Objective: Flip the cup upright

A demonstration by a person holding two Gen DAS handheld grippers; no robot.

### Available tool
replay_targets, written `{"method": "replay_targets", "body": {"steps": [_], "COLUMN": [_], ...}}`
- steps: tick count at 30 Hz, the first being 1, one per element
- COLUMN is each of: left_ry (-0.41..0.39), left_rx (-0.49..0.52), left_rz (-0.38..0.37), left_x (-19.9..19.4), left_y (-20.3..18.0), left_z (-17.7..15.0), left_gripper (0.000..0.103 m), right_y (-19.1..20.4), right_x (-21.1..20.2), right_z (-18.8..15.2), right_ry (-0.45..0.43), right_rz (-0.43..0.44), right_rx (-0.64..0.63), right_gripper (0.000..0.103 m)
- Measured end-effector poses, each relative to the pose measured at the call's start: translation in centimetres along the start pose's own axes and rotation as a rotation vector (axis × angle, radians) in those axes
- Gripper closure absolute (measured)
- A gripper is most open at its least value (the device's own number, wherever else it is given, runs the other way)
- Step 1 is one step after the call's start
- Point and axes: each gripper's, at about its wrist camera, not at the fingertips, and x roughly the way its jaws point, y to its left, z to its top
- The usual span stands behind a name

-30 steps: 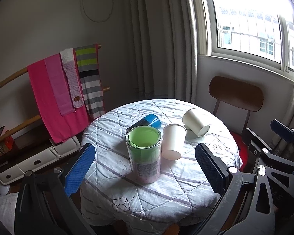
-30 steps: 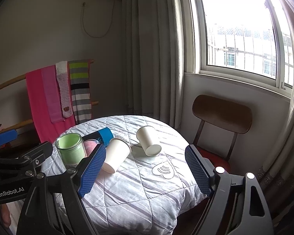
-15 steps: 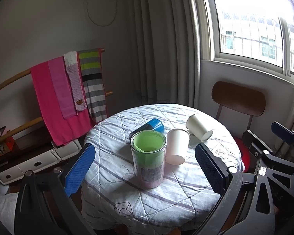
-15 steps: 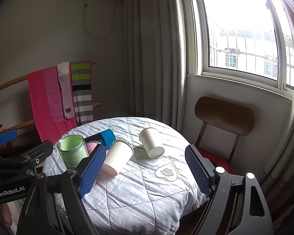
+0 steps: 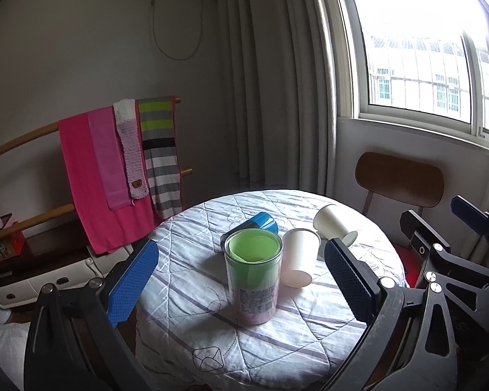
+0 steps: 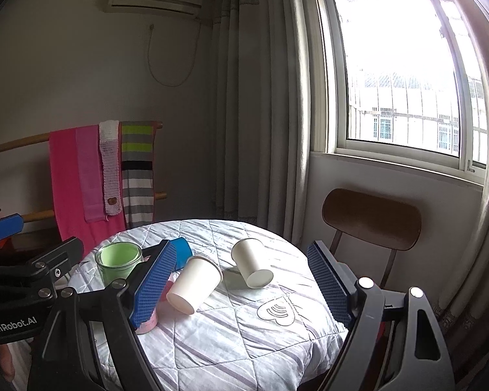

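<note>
Two white paper cups lie tipped on the round quilted table (image 5: 185, 322): one (image 5: 298, 257) (image 6: 195, 283) leaning beside the jar, one (image 5: 334, 224) (image 6: 251, 262) further right. A blue cup (image 5: 260, 221) (image 6: 181, 252) lies on its side behind a tall clear jar with green lining (image 5: 252, 275) (image 6: 119, 262), which stands upright. My left gripper (image 5: 241, 283) is open and empty, held above the table's near side with the jar between its fingers in view. My right gripper (image 6: 241, 288) is open and empty, short of the white cups.
A wooden chair (image 6: 371, 220) stands behind the table at right under the window. A rack with pink and striped towels (image 5: 114, 163) stands at left. Curtains hang behind the table. The table's cloth (image 6: 231, 342) drapes over its near edge.
Both grippers have pulled back and tilted up from the table; the cups look smaller and lower in view. Nothing on the table has moved. Both stay open.
</note>
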Motion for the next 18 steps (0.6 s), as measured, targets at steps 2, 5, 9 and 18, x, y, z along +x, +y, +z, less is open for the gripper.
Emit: {"method": "replay_targets", "body": {"steps": [2,5,9,18], "left_ry": [0.002,0.003,0.002,-0.018], "left_rx": [-0.003,-0.012,-0.014,-0.016], "left_rz": [-0.003,-0.006,-0.004,0.006], "left_x": [0.07,0.15,0.28,0.40], "left_y": [0.09,0.25,0.35,0.63], "left_z": [-0.01,-0.01,-0.05,-0.22], "left_gripper": [0.000,0.000,0.000,0.000], "right_y": [0.06,0.02,0.22,0.55], "right_x": [0.06,-0.02,0.02,0.29], "right_z": [0.03,0.07,0.10,0.12], "right_ry": [-0.001,-0.016,-0.021,-0.015], "right_rz": [-0.003,0.003,0.005,0.011], "right_rx": [-0.004,0.002,-0.003,-0.008], "right_gripper": [0.019,0.019,0.019,0.019]}}
